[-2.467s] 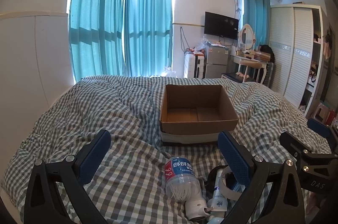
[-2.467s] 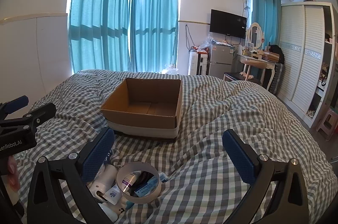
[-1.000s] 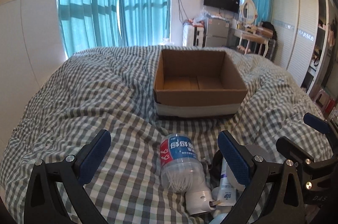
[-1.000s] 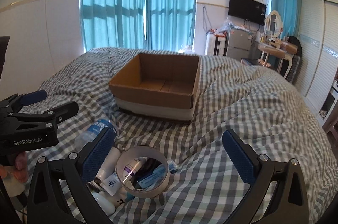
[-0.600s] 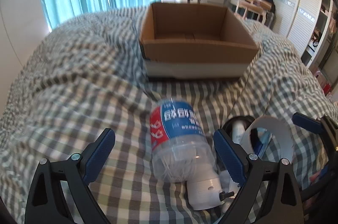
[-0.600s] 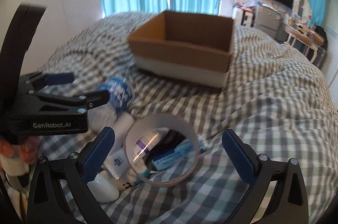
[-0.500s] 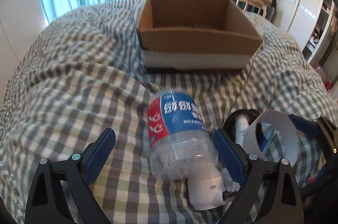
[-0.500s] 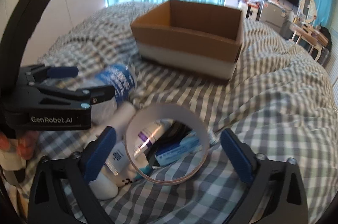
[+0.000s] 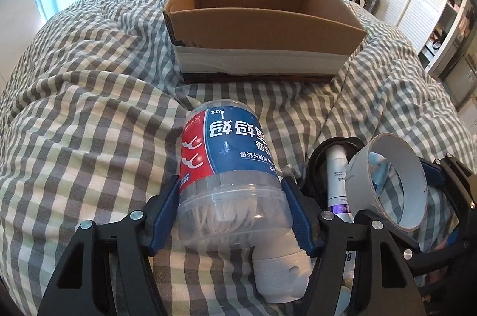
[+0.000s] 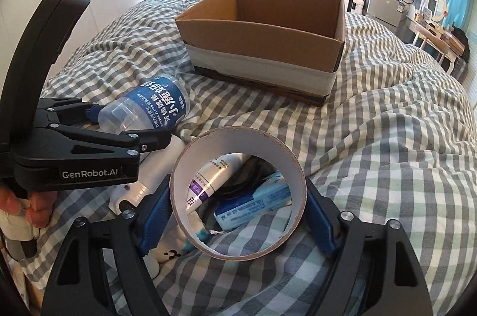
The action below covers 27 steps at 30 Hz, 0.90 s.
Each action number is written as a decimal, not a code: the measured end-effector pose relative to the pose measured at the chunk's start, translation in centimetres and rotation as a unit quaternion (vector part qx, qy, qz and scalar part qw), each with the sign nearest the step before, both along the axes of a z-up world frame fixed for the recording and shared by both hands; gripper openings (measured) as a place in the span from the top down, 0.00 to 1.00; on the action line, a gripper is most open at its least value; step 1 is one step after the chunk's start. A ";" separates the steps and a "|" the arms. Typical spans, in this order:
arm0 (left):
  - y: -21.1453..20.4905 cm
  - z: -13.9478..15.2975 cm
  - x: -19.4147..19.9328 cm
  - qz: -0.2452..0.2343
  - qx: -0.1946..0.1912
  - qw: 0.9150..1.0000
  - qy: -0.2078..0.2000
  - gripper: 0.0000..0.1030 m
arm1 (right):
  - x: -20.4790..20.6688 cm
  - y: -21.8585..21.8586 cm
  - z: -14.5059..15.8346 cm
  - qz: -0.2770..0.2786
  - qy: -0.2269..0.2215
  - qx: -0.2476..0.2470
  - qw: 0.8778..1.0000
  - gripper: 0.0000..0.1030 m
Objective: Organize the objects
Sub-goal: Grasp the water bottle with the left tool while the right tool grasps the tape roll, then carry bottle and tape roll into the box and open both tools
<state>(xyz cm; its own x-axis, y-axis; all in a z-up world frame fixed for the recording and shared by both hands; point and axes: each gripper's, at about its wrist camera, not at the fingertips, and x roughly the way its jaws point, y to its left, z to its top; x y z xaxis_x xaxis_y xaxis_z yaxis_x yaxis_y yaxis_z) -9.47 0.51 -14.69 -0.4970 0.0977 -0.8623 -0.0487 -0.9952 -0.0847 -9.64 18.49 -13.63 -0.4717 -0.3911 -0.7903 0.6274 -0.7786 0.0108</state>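
Left gripper (image 9: pixel 234 222) clamping floss-pick bottle (image 9: pixel 229 166) between blue pads; right gripper (image 10: pixel 238 216) squeezing tape roll (image 10: pixel 238 196); cardboard box (image 9: pixel 262 26) sitting beyond.

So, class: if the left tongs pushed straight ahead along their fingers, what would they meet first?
Probably the cardboard box. The left tongs already grip the floss-pick bottle, which points at the box's near wall across checked bedding; depth is uncertain.

Cardboard box (image 9: pixel 262 26) behind floss bottle (image 9: pixel 229 166); tape roll (image 9: pixel 387 181) to its right.
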 end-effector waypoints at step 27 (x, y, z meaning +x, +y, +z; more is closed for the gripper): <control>-3.6 15.8 -6.7 0.014 -0.033 0.986 0.160 0.37 | -6.9 -3.0 15.5 0.009 0.167 -0.019 0.986 0.23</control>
